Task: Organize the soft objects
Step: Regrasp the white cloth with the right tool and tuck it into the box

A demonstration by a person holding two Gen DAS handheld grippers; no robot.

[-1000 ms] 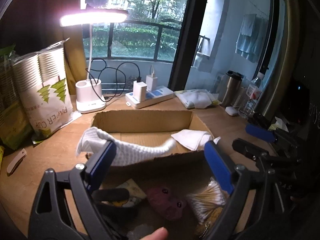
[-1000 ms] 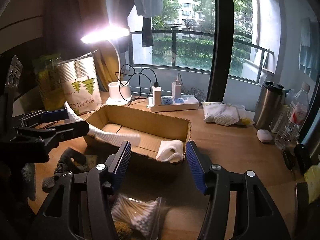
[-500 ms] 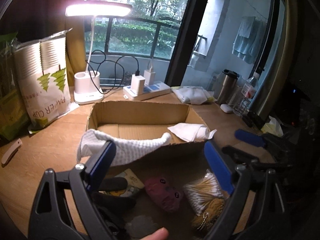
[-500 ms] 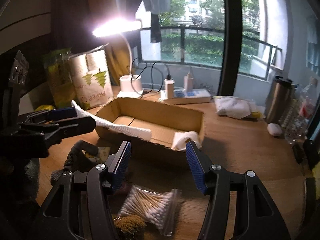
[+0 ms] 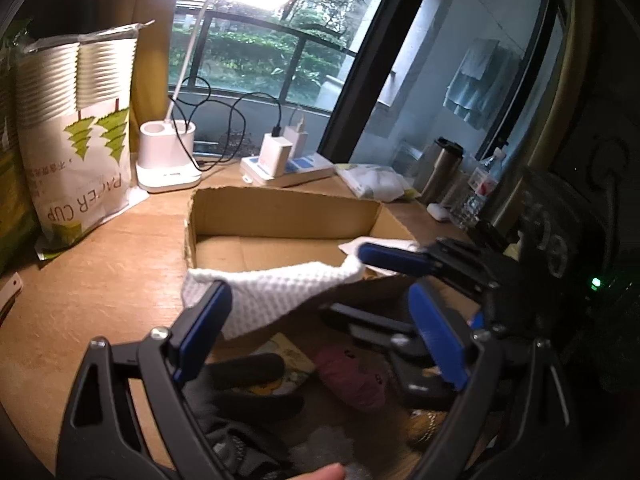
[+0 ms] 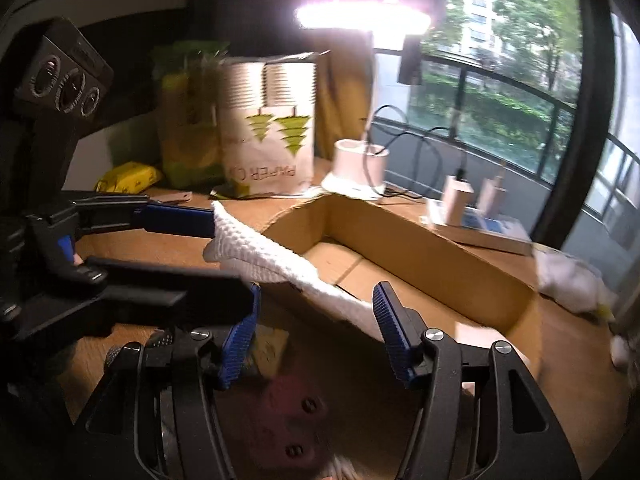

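A white waffle-weave cloth [image 5: 280, 292] hangs over the near wall of an open cardboard box [image 5: 280, 208]; it also shows in the right wrist view [image 6: 272, 256]. My left gripper [image 5: 320, 344] is open, with the cloth's left end just beyond its left finger. My right gripper [image 6: 316, 332] is open, low in front of the box, above a pink plush toy [image 6: 288, 412]. The toy [image 5: 352, 376] lies on the table before the box, beside dark gloves [image 5: 256, 392]. A folded white cloth [image 5: 380, 246] lies in the box's right end.
A lit desk lamp [image 5: 168, 160], a paper-cup bag [image 5: 80, 132], a power strip with chargers [image 5: 284, 164], a white cloth bundle [image 5: 376, 184], a steel tumbler [image 5: 440, 168] and a water bottle [image 5: 480, 188] stand behind the box. A yellow packet [image 6: 128, 176] lies far left.
My right gripper has swung left and down towards the pink toy, close beside the left gripper. The left gripper moved forward and nearer the box. The cloth still hangs over the box wall.
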